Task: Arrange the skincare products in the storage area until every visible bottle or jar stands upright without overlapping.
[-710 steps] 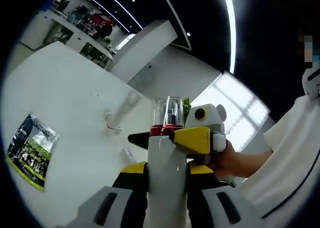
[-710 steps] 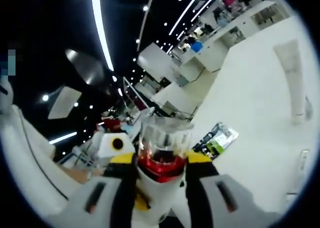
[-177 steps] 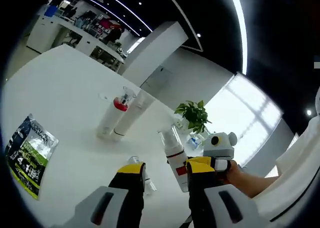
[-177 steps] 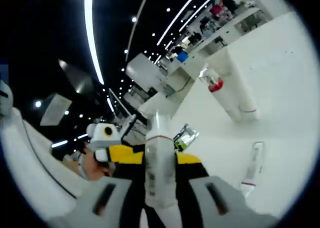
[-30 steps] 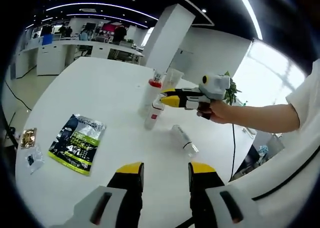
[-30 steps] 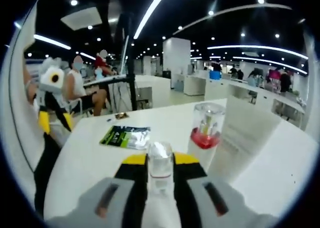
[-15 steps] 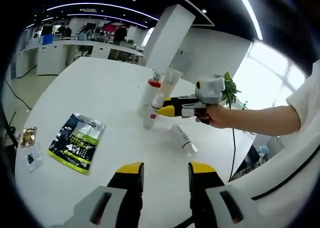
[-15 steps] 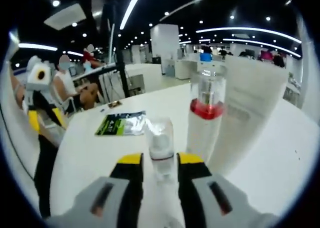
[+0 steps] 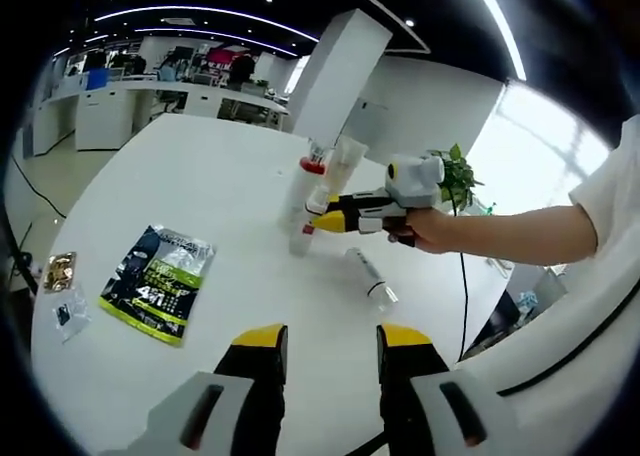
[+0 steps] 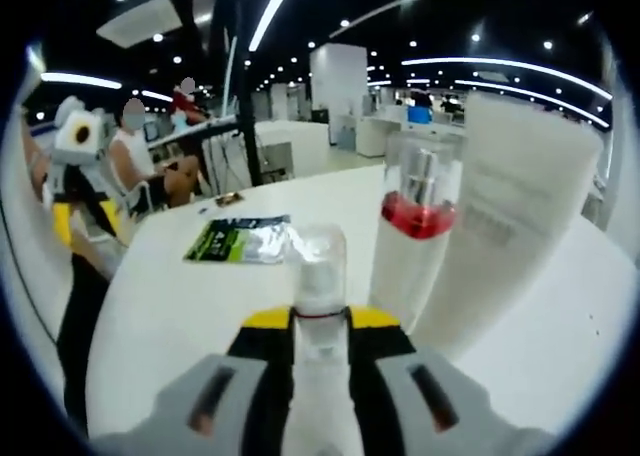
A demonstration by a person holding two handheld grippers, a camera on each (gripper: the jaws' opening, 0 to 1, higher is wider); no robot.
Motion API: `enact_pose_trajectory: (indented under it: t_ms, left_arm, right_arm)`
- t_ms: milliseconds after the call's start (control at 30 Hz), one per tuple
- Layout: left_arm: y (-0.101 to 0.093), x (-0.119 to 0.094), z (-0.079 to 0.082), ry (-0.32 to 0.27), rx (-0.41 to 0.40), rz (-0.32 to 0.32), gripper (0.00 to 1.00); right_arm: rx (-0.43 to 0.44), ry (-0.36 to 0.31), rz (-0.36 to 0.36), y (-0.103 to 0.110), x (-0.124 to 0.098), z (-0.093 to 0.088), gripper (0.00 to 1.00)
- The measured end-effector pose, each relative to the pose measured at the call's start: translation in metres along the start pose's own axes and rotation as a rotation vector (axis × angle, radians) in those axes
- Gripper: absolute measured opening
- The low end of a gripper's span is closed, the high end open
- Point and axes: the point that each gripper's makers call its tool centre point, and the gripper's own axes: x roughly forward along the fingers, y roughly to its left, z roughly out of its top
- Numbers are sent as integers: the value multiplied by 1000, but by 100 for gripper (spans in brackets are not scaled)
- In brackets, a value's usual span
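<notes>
Small bottle [image 10: 319,276] with clear cap and white body, upright on white table [image 9: 220,186], clamped between yellow-tipped jaws of right gripper [image 10: 319,321]. Seen from left gripper view as small white bottle [image 9: 303,234] with right gripper [image 9: 325,213] closed around its upper part, held by a hand [image 9: 432,231] reaching in from right side of that view. Just beside it, taller pump bottle [image 10: 412,246] with red collar and clear cap, also upright; same pump bottle [image 9: 306,184] visible in left gripper view directly behind small bottle. Next to pump bottle, large white tube [image 10: 500,226] standing on its cap end, close against or touching pump bottle; cannot tell which. Tube [image 9: 340,168] likewise upright at far end of group in left gripper view. Another slim clear-capped bottle [image 9: 368,279] lying flat on table, a little apart from standing group, toward the hand's side. Green-and-black sachet [image 9: 157,283] flat on table, well apart from bottles; same sachet [image 10: 240,240] visible beyond small bottle in right gripper view. Small gold-coloured packet [image 9: 59,274] near table edge beside sachet. Left gripper [image 9: 330,341] raised above near side of table, jaws parted, nothing between them.
</notes>
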Motion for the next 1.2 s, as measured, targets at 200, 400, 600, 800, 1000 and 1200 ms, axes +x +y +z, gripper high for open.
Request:
enact_pose_trajectory:
  t_ms: [200, 400, 600, 800, 1000, 1200]
  left_arm:
    - [0, -1, -3, 8, 4, 1, 36]
    - [1, -3, -3, 6, 3, 9, 36]
    - [0, -3, -3, 10, 6, 7, 36]
    - [0, -3, -4, 13, 11, 9, 36]
    - [0, -2, -5, 17, 13, 11, 36]
    - [-1, -1, -6, 17, 12, 10, 36]
  right_arm:
    - [10, 4, -27, -15, 0, -1, 18]
    - [6, 0, -26, -15, 2, 1, 18]
    - [-35, 5, -15, -12, 2, 1, 18]
    - [-96, 11, -13, -14, 2, -1, 18]
    - [-110, 23, -14, -17, 2, -3, 18]
    - [-51, 46, -29, -18, 0, -10, 21]
